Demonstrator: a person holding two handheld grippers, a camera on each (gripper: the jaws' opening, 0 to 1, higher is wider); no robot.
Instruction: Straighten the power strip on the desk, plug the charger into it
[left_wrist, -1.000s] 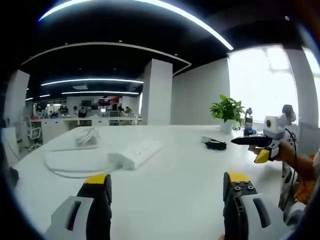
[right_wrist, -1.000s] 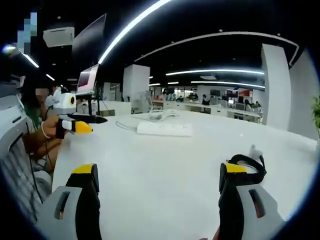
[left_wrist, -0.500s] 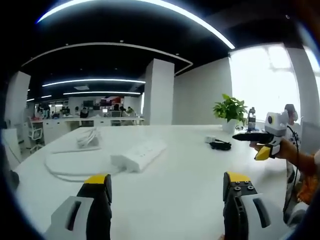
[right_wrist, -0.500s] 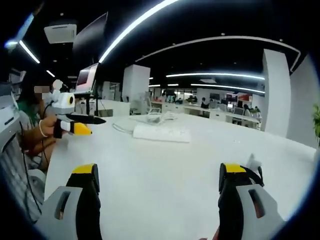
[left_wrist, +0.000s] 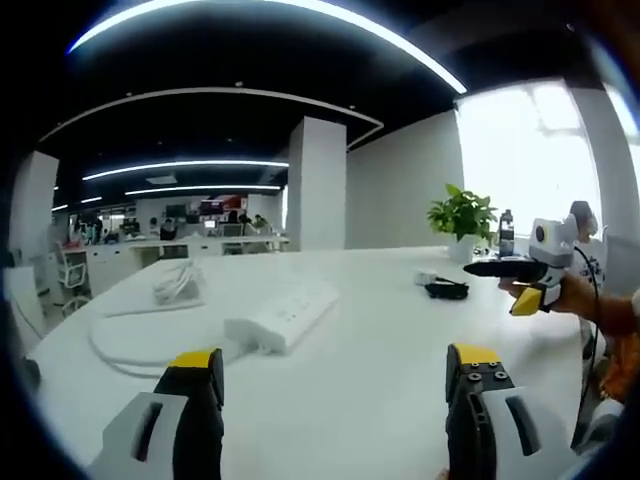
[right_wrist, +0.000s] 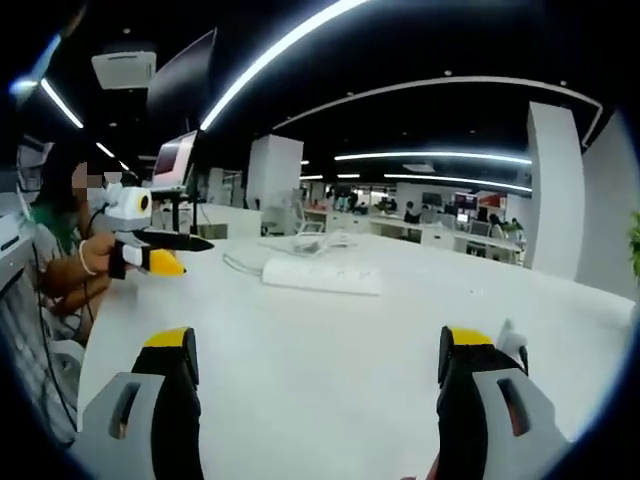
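Both grippers, left (left_wrist: 335, 400) and right (right_wrist: 315, 400), hover level above the white table (left_wrist: 360, 350), jaws wide apart and empty. The power strip (left_wrist: 282, 317) lies askew mid-table, near its coiled cord (left_wrist: 130, 345); the charger (left_wrist: 443, 289) lies well apart, beside a potted plant (left_wrist: 462, 218).

A broad white desk (left_wrist: 380, 350) runs out ahead in the left gripper view, glossy and pale. On it sits the white power strip (left_wrist: 283, 317), angled across the surface, its white cable (left_wrist: 130, 345) sweeping a wide loop off to the left. Behind that, a bundled white cord (left_wrist: 175, 282). Over to the right, a black charger (left_wrist: 446, 290) lies flat, well apart from the strip. A potted plant (left_wrist: 462, 222) and a bottle (left_wrist: 505, 232) stand at the far edge.
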